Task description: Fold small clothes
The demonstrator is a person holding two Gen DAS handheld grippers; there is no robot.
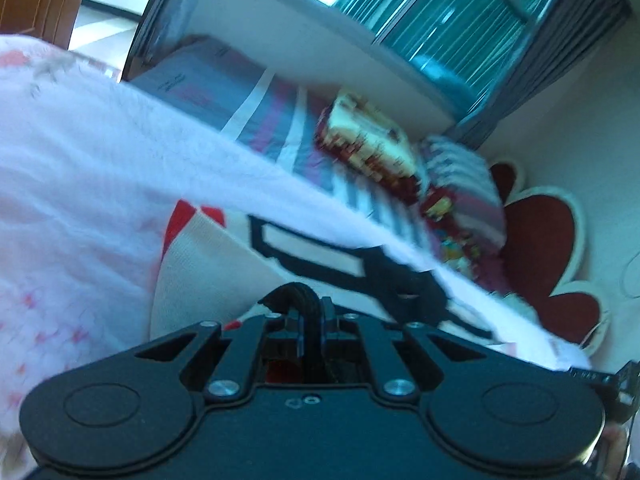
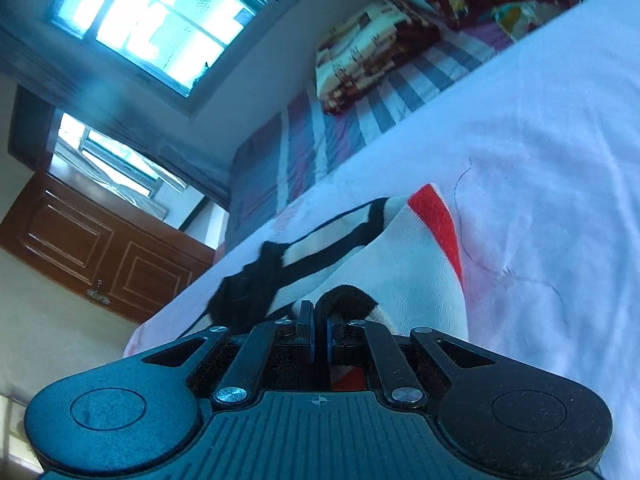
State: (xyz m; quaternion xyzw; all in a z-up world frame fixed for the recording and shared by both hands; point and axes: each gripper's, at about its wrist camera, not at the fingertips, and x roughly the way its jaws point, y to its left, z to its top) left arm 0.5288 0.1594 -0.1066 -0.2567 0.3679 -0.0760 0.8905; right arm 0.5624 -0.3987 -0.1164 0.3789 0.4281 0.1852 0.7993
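Small knit garment lying on the pale sheet, one black edge pinched in the left gripper, another in the right gripper, both sets of jaws closed tight on cloth. Probably light, soft and floppy, not fragile. Best taken at hems or corners, kept taut to stop sagging.

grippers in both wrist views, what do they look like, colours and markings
Both are black with two round raised discs at the lower corners, slanted link bars and silver screws. The left gripper has a smooth body; the right gripper has a ribbed body with a small crosshair mark and blue-edged pads. No sleeves visible.
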